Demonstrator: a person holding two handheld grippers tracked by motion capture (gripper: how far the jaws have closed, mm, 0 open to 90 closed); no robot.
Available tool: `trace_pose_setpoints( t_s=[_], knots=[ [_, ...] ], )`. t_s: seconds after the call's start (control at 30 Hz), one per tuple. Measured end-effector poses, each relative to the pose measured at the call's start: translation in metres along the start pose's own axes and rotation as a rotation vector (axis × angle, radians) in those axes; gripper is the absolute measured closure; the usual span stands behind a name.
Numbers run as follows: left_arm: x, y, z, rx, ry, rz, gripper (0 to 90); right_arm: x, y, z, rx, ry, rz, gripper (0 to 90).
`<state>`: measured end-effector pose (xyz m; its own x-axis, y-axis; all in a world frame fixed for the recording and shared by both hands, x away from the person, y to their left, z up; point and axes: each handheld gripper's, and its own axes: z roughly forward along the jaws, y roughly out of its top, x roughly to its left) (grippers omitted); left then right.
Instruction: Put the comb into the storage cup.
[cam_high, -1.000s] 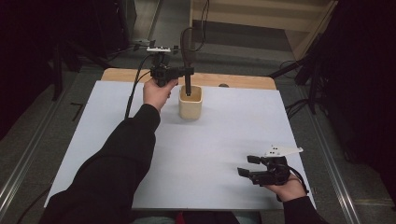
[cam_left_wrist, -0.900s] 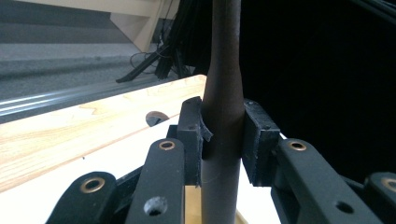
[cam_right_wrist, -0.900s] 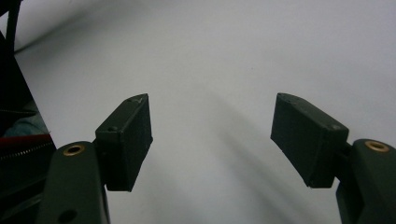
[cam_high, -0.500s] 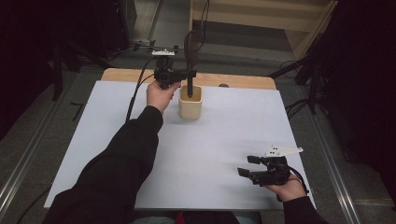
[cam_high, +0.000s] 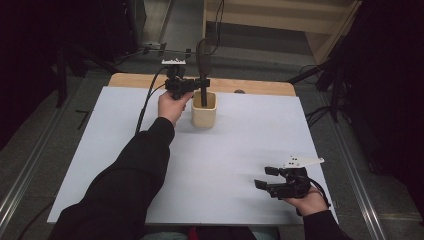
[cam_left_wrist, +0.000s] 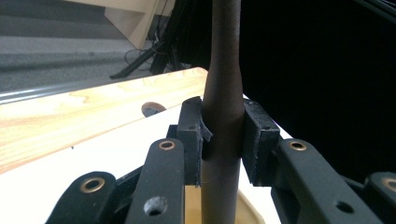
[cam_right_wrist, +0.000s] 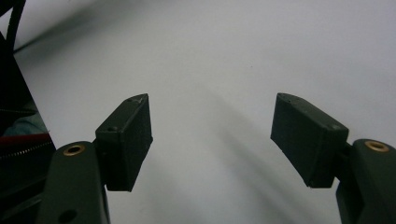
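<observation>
At the far side of the white table (cam_high: 240, 150) stands a tan cup (cam_high: 204, 111) with a dark utensil (cam_high: 203, 65) upright in it, handle down. The left gripper (cam_high: 202, 85) is clamped on that handle just above the rim. In the left gripper view the pads (cam_left_wrist: 190, 135) press the utensil's shaft (cam_left_wrist: 223, 93) from both sides, and the cup's rim (cam_left_wrist: 247, 212) peeks below; the wooden strip (cam_left_wrist: 70, 112) behind the table runs alongside. The utensil's head is cut off there, and its kind is hard to tell from above. Near the front right corner, the right gripper (cam_high: 266, 179) holds nothing, jaws spread wide; its own view shows bare table between the pads (cam_right_wrist: 126, 135).
</observation>
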<state>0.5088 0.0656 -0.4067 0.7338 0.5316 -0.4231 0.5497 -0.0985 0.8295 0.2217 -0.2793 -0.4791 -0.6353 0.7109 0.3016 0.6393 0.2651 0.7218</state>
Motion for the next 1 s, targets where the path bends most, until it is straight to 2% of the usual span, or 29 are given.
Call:
trace_pose_setpoints(
  t_s=[0.3, 0.5, 0.67, 0.8, 1.0],
  knots=[
    [-0.004, -0.003, 0.005, 0.029, 0.021, 0.053, 72.5, 0.0, 0.0, 0.0, 0.0, -0.001, -0.001, 27.1],
    [-0.004, -0.008, 0.008, 0.042, 0.023, 0.069, 72.5, 0.0, 0.0, 0.0, -0.003, -0.002, -0.001, 27.1],
    [-0.003, -0.011, 0.01, 0.051, 0.024, 0.065, 72.5, 0.0, 0.0, 0.0, -0.001, -0.002, -0.003, 27.1],
    [-0.004, -0.014, 0.011, 0.067, 0.041, 0.089, 72.5, 0.0, 0.0, 0.0, 0.0, -0.003, -0.005, 27.1],
    [-0.001, -0.019, 0.011, 0.067, 0.046, 0.088, 72.5, 0.0, 0.0, 0.0, -0.001, -0.001, -0.005, 27.1]
  ],
)
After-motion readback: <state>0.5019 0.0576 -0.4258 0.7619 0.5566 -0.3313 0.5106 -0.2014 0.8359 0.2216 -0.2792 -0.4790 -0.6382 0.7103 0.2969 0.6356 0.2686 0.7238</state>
